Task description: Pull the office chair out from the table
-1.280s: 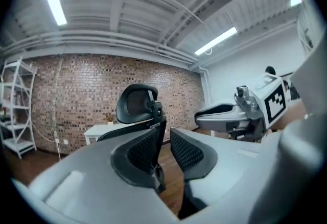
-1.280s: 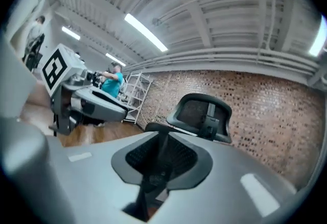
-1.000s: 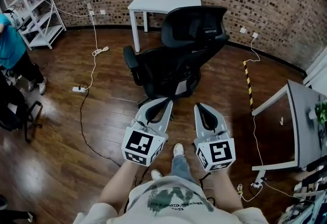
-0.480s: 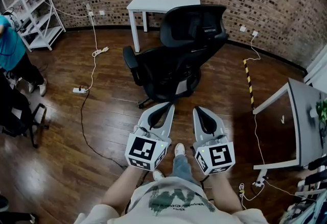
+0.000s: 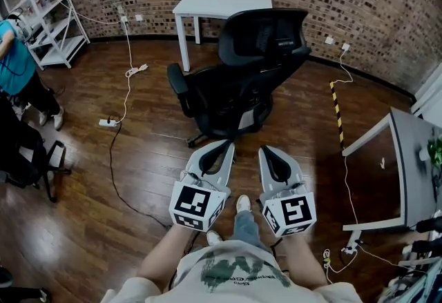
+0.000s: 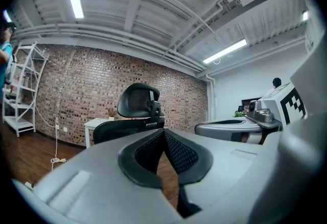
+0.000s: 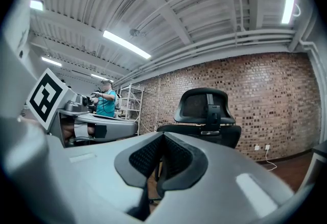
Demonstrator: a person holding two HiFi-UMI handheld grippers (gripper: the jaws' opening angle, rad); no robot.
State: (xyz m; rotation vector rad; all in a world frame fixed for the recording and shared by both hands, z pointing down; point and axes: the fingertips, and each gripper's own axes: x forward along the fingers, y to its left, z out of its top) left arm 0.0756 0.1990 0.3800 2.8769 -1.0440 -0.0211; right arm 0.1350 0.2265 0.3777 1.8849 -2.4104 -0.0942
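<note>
The black office chair (image 5: 238, 70) stands just in front of the white table (image 5: 221, 1), its back towards the person. Its seat hides most of the base, and whether it touches the table cannot be told. The left gripper (image 5: 228, 145) and right gripper (image 5: 264, 150) hang side by side near the chair without touching it, each with jaws pressed together on nothing.
</note>
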